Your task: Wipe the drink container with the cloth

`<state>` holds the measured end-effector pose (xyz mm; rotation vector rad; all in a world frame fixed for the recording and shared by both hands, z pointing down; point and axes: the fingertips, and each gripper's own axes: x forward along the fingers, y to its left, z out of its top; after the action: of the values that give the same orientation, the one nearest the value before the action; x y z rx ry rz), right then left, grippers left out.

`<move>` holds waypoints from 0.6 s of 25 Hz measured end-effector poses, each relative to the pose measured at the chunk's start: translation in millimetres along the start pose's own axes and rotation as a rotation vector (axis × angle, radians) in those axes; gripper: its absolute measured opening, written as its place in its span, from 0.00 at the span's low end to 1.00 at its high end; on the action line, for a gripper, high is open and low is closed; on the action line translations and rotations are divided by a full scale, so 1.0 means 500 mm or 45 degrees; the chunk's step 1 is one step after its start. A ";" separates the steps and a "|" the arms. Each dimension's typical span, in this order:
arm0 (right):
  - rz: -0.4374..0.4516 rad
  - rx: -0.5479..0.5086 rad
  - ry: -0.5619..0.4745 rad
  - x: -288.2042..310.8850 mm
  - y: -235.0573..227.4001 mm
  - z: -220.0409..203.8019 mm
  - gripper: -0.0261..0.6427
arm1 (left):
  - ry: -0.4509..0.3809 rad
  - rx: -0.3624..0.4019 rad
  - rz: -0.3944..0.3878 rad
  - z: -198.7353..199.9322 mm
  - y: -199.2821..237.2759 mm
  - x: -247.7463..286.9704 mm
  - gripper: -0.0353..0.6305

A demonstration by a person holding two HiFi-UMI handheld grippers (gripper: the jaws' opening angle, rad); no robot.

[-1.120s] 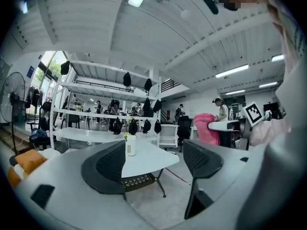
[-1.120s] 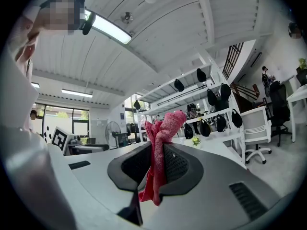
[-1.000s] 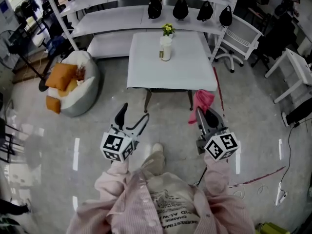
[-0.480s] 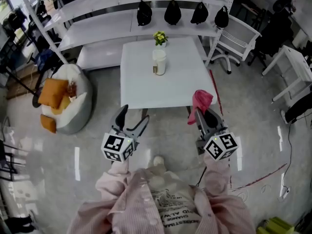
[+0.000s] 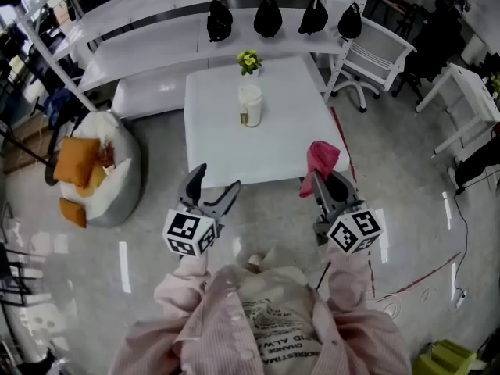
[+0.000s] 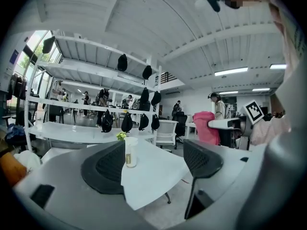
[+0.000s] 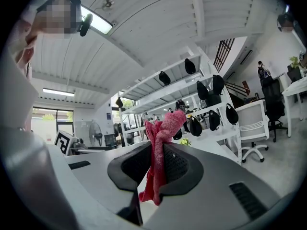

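The drink container (image 5: pixel 250 105), a white cup with a label, stands upright on the white table (image 5: pixel 226 147) in the head view; through the left gripper view it (image 6: pixel 130 152) shows between the jaws, far off. My left gripper (image 5: pixel 214 187) is open and empty, held in the air just short of the table's near edge. My right gripper (image 5: pixel 328 180) is shut on a pink cloth (image 5: pixel 321 161), which bunches above the jaws and hangs below them (image 7: pixel 160 152). The right gripper hovers near the table's front right corner.
A small pot of yellow flowers (image 5: pixel 248 61) stands behind the cup. White shelving with several black bags (image 5: pixel 268 16) runs behind the table. A beanbag with orange cushions (image 5: pixel 86 170) lies at the left, a white chair (image 5: pixel 375 57) at the right.
The table and cup have drawn nearer and shifted left in the head view as the person walks forward. Both grippers keep their pose; the cloth stays gripped.
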<state>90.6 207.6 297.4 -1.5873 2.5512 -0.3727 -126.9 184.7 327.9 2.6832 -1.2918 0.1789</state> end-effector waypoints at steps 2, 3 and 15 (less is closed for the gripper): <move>0.000 -0.001 -0.001 0.014 -0.009 -0.001 0.11 | 0.001 0.003 0.008 -0.002 0.012 0.014 0.58; 0.001 -0.002 0.002 0.022 -0.013 -0.002 0.11 | 0.005 0.003 0.010 -0.005 0.017 0.021 0.58; 0.053 0.043 0.042 0.189 -0.094 -0.006 0.11 | 0.064 0.006 0.024 -0.011 0.098 0.151 0.58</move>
<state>88.5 103.4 315.9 -1.5264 2.5837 -0.4393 -118.4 97.9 351.2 2.6530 -1.3045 0.2498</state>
